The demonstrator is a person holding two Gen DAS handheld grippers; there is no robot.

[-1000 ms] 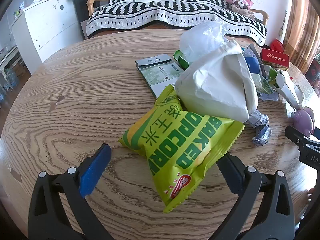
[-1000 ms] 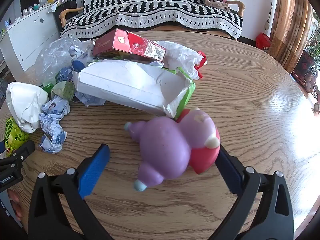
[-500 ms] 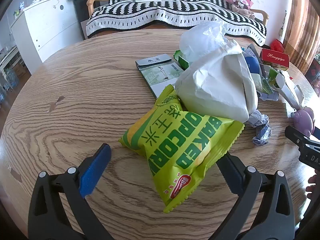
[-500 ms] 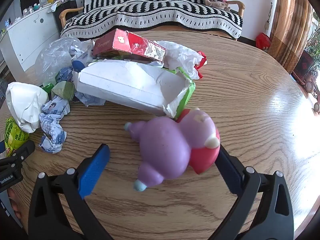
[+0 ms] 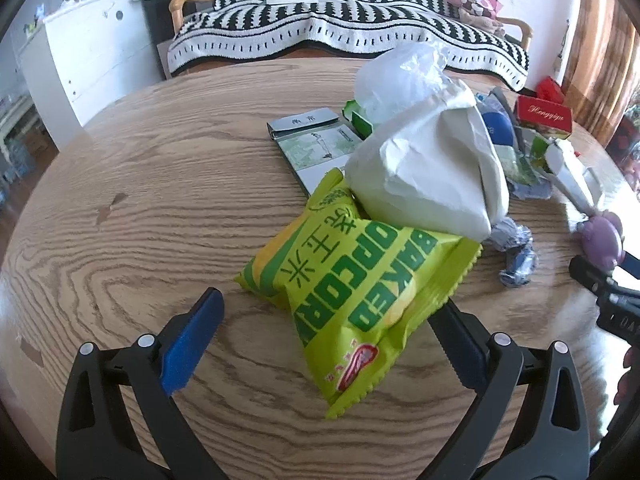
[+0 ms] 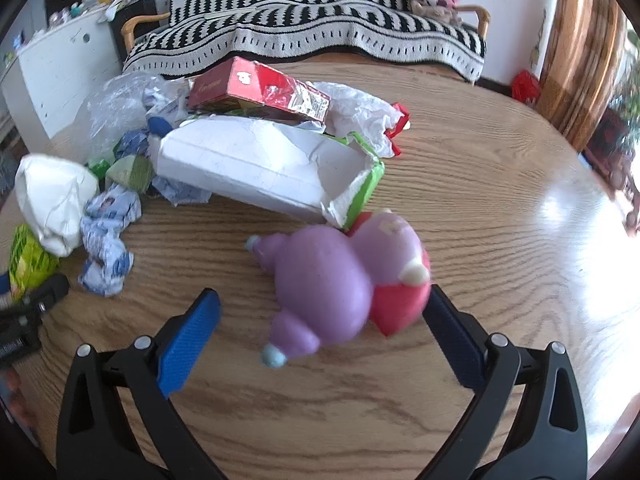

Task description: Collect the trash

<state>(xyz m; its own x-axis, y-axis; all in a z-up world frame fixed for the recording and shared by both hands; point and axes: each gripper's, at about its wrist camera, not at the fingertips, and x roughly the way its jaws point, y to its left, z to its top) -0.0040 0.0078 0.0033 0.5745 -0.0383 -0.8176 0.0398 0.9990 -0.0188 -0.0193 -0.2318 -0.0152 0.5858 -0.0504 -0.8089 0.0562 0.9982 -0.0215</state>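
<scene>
In the left wrist view, the left gripper [image 5: 324, 336] is held low over the round wooden desk [image 5: 152, 208] with its jaws spread wide and nothing between the pads. The green popcorn bag [image 5: 352, 292] lies flat just ahead, its near corner reaching between the fingers, so the spread seems set to take the bag's width. A crumpled white paper bag [image 5: 432, 176] rests partly on the popcorn bag's far end, which may drag when the bag is lifted. A grey-green booklet [image 5: 312, 140] is seen behind, and crumpled blue wrappers [image 5: 514, 248] to the right.

In the right wrist view, the right gripper [image 6: 320, 332] is likewise spread, empty, around a purple and red toy [image 6: 344, 280] lying on its side; the toy is blurred. Beyond it a torn white carton [image 6: 256, 164] is piled with a red box [image 6: 256, 88] and clear plastic [image 6: 116, 108], the trash being heaped together at the desk's middle.
</scene>
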